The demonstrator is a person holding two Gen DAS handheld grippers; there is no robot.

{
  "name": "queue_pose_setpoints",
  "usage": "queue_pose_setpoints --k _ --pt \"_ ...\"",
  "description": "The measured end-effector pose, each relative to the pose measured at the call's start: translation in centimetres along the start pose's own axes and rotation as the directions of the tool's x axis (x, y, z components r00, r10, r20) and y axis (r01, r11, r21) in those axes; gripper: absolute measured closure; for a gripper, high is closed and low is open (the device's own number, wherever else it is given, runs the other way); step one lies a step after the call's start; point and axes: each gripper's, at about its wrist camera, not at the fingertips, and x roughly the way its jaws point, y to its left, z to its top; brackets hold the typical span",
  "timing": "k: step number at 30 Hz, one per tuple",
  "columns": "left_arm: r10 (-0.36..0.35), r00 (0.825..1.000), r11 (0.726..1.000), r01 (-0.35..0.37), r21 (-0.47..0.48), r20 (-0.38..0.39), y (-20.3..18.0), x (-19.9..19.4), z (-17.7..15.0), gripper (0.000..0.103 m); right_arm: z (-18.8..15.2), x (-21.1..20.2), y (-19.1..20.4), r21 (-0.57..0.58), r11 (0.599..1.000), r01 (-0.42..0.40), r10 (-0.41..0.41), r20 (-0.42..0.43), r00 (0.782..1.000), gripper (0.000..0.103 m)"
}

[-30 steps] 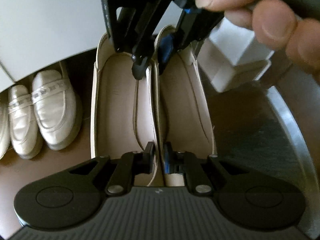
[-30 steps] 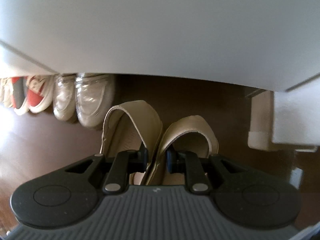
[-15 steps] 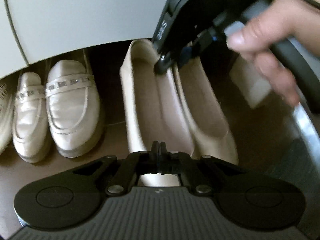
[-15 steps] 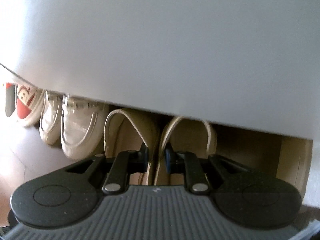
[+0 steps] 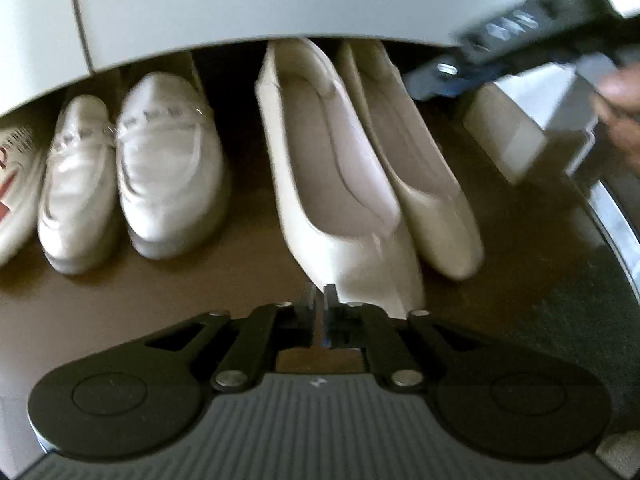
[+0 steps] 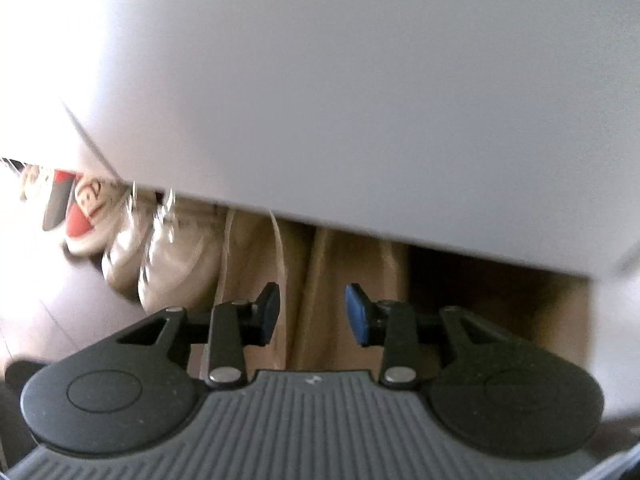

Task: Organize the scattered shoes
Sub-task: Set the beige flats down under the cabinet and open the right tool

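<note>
the pair of cream pointed leather flats [image 5: 360, 184] sits side by side on the dark floor, heels under the white cabinet edge [image 5: 240, 4], next to the glossy white loafers [image 5: 132, 176]. my left gripper [image 5: 319, 300] is closed on nothing; my right gripper [image 6: 312, 312] is spread, empty. this row looks tidy; beyond it i can't tell.

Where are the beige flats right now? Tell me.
In the left wrist view the beige flats sit side by side on the dark floor, heels under the white cabinet, right of the cream loafers.
</note>
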Motion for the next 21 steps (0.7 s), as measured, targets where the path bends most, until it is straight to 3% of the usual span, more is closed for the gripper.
queue_pose_setpoints --k 1,6,11,13,16,21 --pt "-0.011 1.0 1.0 0.011 0.003 -0.005 -0.4 0.2 -0.3 0.078 -0.6 0.1 -0.2 0.001 1.0 -0.006 0.006 -0.008 1.0 0.064" --pt "-0.017 1.0 1.0 0.017 0.002 0.02 -1.5 0.9 -0.8 0.06 -3.0 1.2 -1.0 0.006 0.999 -0.047 0.047 -0.052 0.998 0.056" --pt "-0.026 0.999 0.999 0.028 -0.027 0.046 -2.1 1.3 -0.2 0.058 -5.5 2.4 -1.8 0.013 0.996 -0.088 0.089 -0.095 0.992 0.052" --pt "-0.023 0.999 0.999 0.024 -0.024 0.044 -2.2 1.6 0.0 0.051 -6.5 2.8 -2.2 0.016 0.994 -0.104 0.105 -0.112 0.988 0.051" --pt "-0.021 0.999 0.999 0.023 -0.024 0.047 -2.0 1.9 0.1 0.044 -6.4 3.2 -2.1 0.013 0.994 -0.111 0.111 -0.126 0.986 0.049" --pt "-0.057 0.997 0.998 0.055 0.04 0.046 -1.5 2.2 0.7 0.041 -6.0 3.6 -1.8 0.026 0.989 -0.146 0.148 -0.134 0.98 0.044"
